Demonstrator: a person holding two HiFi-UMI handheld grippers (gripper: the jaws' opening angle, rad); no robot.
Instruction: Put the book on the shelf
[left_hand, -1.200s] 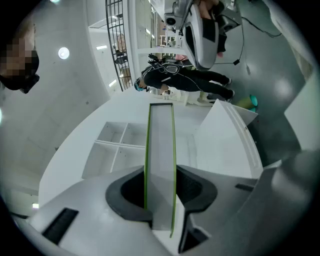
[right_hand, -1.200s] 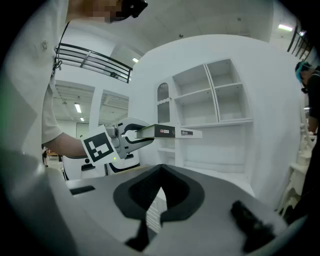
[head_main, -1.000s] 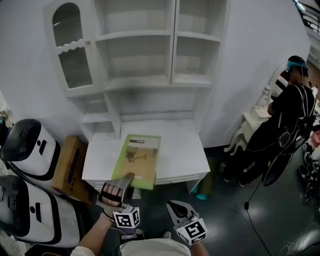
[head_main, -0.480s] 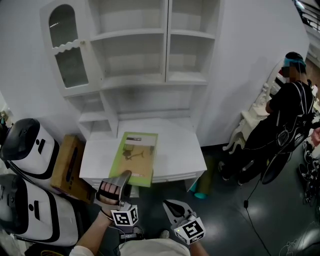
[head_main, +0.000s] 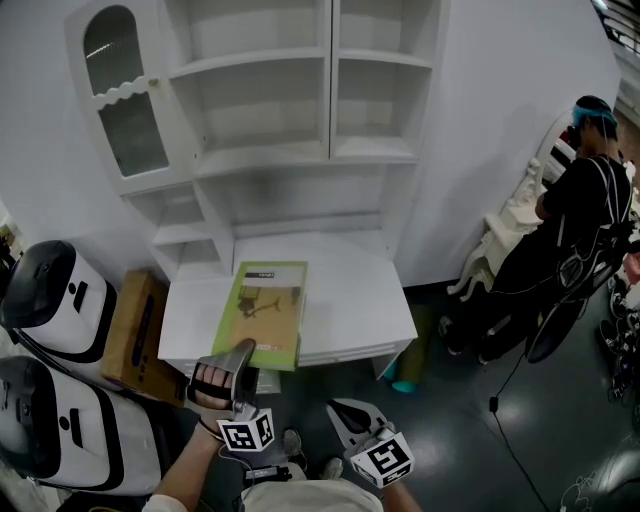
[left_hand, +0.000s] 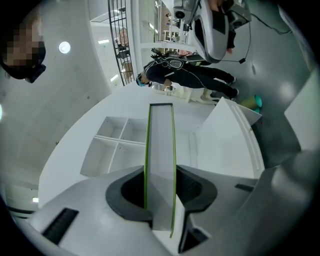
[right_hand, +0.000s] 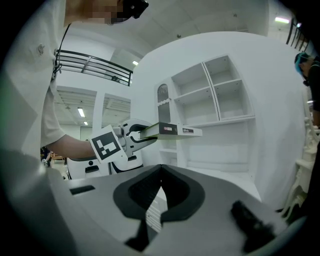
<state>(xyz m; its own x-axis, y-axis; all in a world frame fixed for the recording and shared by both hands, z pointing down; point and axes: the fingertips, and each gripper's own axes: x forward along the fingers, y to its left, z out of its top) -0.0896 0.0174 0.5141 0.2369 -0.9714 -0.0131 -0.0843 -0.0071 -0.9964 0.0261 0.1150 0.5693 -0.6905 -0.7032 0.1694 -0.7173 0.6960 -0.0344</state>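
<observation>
A green-covered book (head_main: 264, 312) is held flat over the front of the white desk (head_main: 350, 300), with my left gripper (head_main: 228, 372) shut on its near edge. In the left gripper view the book (left_hand: 160, 145) runs edge-on between the jaws of the left gripper (left_hand: 161, 175), and both pads press on its covers. The white shelf unit (head_main: 330, 150) rises behind the desk with open, bare compartments. My right gripper (head_main: 352, 415) hangs low beside the left one, shut and holding nothing. In the right gripper view, beyond the shut right gripper (right_hand: 160, 167), I see the book (right_hand: 172, 130) level in front of the shelves (right_hand: 220, 100).
Two white rounded machines (head_main: 55, 300) (head_main: 50, 420) and a cardboard box (head_main: 135, 335) stand left of the desk. A glass-door cabinet (head_main: 125, 110) forms the unit's left part. A person in black (head_main: 570, 230) stands at the right. A teal object (head_main: 405, 385) lies under the desk.
The book and my left gripper have drifted slightly left and toward the shelf unit as the head view shifted. The grip is unchanged. My right gripper has barely moved.
</observation>
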